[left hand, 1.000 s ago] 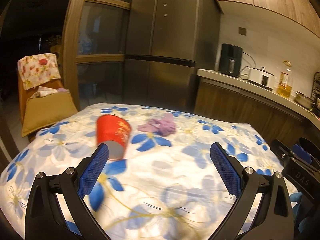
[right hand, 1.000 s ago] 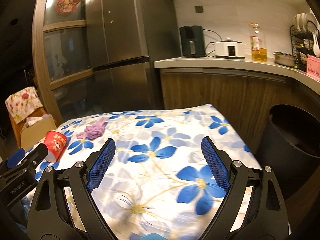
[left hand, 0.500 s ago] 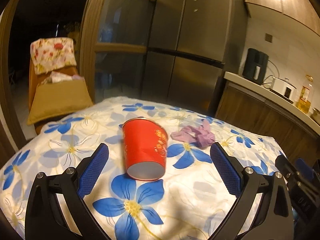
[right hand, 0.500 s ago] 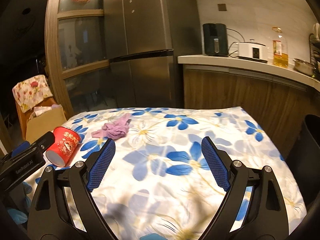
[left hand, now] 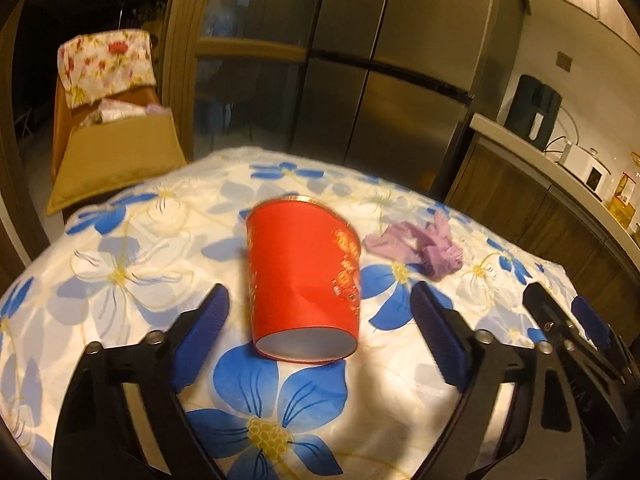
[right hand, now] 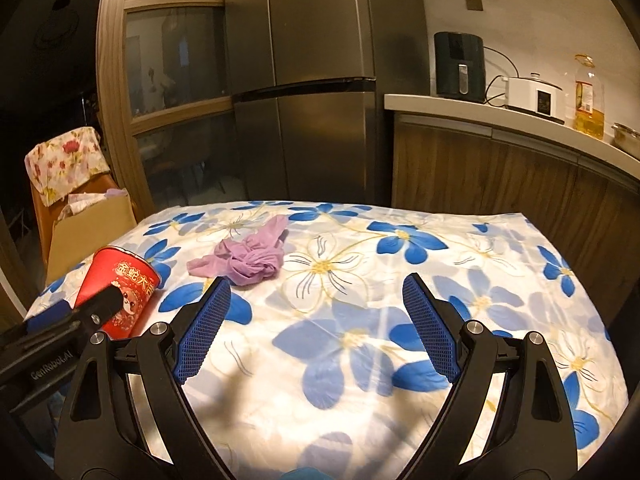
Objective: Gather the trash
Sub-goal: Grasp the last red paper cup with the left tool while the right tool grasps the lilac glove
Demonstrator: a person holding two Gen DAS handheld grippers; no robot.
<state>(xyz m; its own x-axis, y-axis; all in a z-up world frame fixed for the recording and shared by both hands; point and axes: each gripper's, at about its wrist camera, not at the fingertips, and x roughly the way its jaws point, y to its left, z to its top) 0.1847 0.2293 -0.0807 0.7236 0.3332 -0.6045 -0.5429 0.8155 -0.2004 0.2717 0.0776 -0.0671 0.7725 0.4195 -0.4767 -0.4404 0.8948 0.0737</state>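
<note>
Trash lay on the flowered tablecloth (left hand: pixel 120 272): we saw a red paper cup (left hand: pixel 302 280) on its side, open mouth toward us, and a crumpled purple glove (right hand: pixel 248 258) just beyond. Our left gripper (left hand: pixel 318 320) had just been closing, jaws apart around the cup, not pressing. Our right gripper (right hand: pixel 316 316) stood apart, empty, near the glove.

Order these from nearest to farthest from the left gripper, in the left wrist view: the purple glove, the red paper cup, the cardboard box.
1. Red paper cup: lying on its side between the left gripper's open jaws, not touched.
2. Purple glove: crumpled on the tablecloth, beyond the cup to the right.
3. Cardboard box: off the table, far left.
</note>
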